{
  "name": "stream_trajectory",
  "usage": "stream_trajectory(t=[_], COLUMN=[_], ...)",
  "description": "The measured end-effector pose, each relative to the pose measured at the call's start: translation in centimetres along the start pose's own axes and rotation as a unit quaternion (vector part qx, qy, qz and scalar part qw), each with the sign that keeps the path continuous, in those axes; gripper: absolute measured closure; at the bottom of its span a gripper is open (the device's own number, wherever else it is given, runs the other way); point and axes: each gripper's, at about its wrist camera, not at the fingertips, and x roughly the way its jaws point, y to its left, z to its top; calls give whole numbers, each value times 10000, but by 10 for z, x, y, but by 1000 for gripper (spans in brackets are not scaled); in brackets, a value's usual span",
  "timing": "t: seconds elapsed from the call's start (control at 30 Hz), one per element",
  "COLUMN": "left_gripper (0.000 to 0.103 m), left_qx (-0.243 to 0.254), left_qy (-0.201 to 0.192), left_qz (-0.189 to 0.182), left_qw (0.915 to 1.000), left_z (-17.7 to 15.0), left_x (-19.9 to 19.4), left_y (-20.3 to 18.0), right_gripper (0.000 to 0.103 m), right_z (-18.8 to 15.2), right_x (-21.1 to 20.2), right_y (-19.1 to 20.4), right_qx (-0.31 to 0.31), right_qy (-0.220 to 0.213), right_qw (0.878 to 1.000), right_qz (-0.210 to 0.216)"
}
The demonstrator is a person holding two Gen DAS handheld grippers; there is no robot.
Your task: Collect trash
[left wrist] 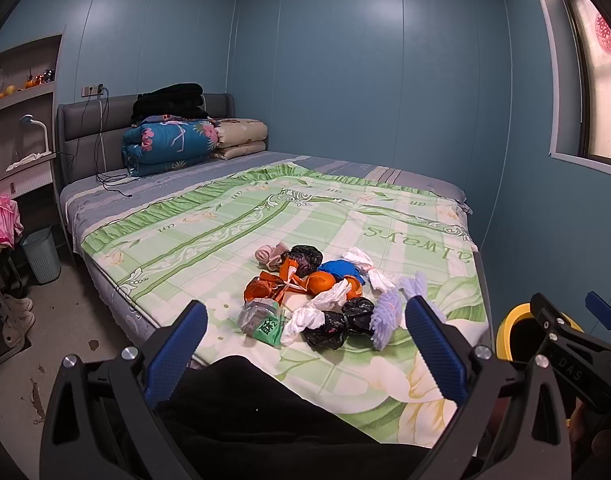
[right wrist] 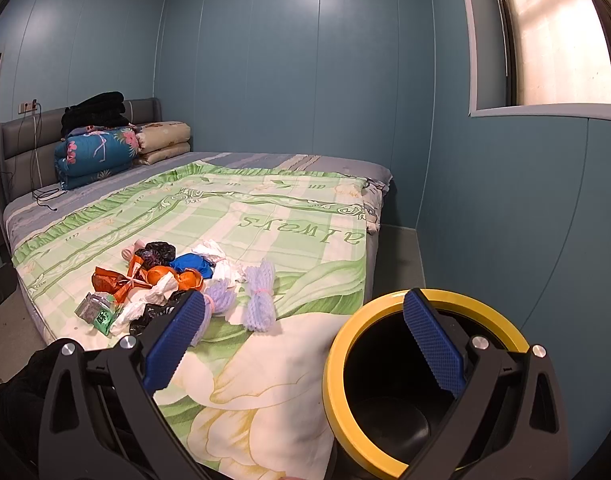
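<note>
A heap of trash [left wrist: 317,296] lies on the green flowered bedspread [left wrist: 209,236]: orange, black, white and blue knotted bags, a green snack packet [left wrist: 265,324] and purple foam nets [left wrist: 385,312]. My left gripper [left wrist: 305,320] is open and empty, held above the bed's near edge just short of the heap. My right gripper [right wrist: 305,312] is open and empty, over the corner of the bed and a black bin with a yellow rim [right wrist: 337,392]. The heap also shows in the right wrist view [right wrist: 165,280], to the left of that gripper. The right gripper also shows in the left wrist view [left wrist: 569,312].
Folded quilts [left wrist: 173,144] and a black blanket are stacked at the headboard. A cable [left wrist: 113,180] lies on the mattress. A light blue bin [left wrist: 41,256] stands on the floor left of the bed, by a desk. Blue walls close in the far and right sides.
</note>
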Motion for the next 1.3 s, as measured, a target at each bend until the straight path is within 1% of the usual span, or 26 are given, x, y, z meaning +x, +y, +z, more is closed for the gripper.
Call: stream_trajectory(t=[0.13, 0.23, 1.3], left_gripper=[7, 7, 7], left_qx=[8, 1, 30], left_qy=[-4, -7, 0], left_qz=[0, 4, 27], left_qw=[10000, 10000, 10000], left_z=[-4, -4, -7], left_x=[-1, -1, 1], left_y=[5, 5, 6], right_gripper=[8, 8, 8], right_z=[0, -3, -1], right_x=[1, -2, 2], right_y=[0, 4, 3], right_qx=[-5, -14, 4], right_qy=[7, 10, 50], right_qw=[10000, 10000, 10000], right_qz=[7, 15, 14])
